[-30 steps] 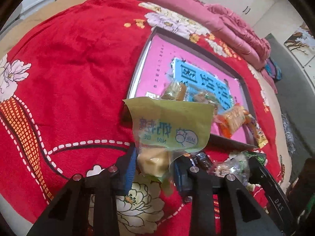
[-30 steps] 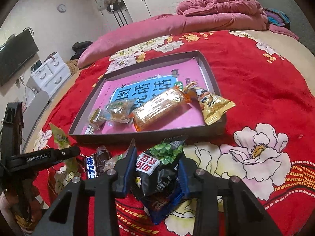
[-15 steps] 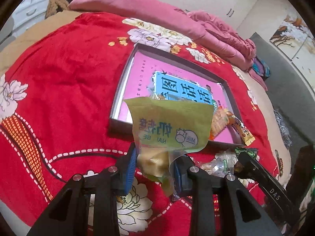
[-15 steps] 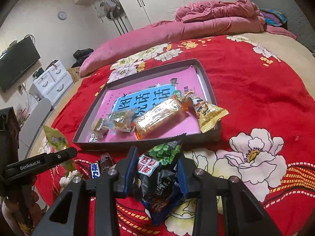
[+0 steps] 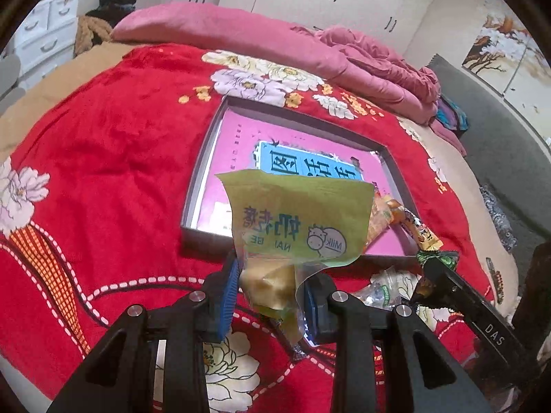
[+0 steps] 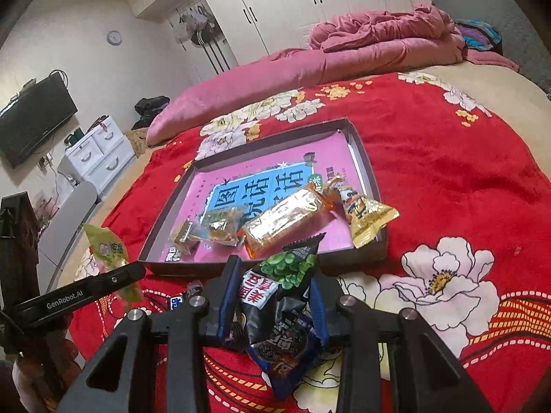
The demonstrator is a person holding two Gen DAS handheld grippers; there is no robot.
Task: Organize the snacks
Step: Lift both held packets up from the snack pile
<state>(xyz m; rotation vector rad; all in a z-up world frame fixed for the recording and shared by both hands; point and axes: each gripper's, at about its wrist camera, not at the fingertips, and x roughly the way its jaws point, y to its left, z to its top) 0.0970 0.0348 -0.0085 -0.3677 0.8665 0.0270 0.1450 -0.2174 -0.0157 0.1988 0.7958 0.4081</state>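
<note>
My left gripper (image 5: 270, 284) is shut on a yellow-green milk snack packet (image 5: 296, 220), held up above the red blanket in front of the shallow box (image 5: 201, 158). The same packet (image 6: 105, 246) shows at the left of the right wrist view. My right gripper (image 6: 273, 296) is shut on a black snack bag with green peas printed on it (image 6: 284, 282), close to the box's near wall (image 6: 193, 270). Inside the box lie an orange-gold bar (image 6: 286, 222), a yellow pointed packet (image 6: 366, 213) and small wrapped sweets (image 6: 210, 229).
A dark blue packet (image 6: 292, 358) lies on the blanket under the right gripper, and small wrapped snacks (image 5: 382, 285) lie near the box's front. A pink duvet (image 6: 344, 55) runs along the far side of the bed. White drawers (image 6: 100, 158) stand at left.
The left gripper has risen with the milk packet and tilted up, showing more of the box and room. The right gripper has lifted the pea bag slightly; its grip looks the same.
</note>
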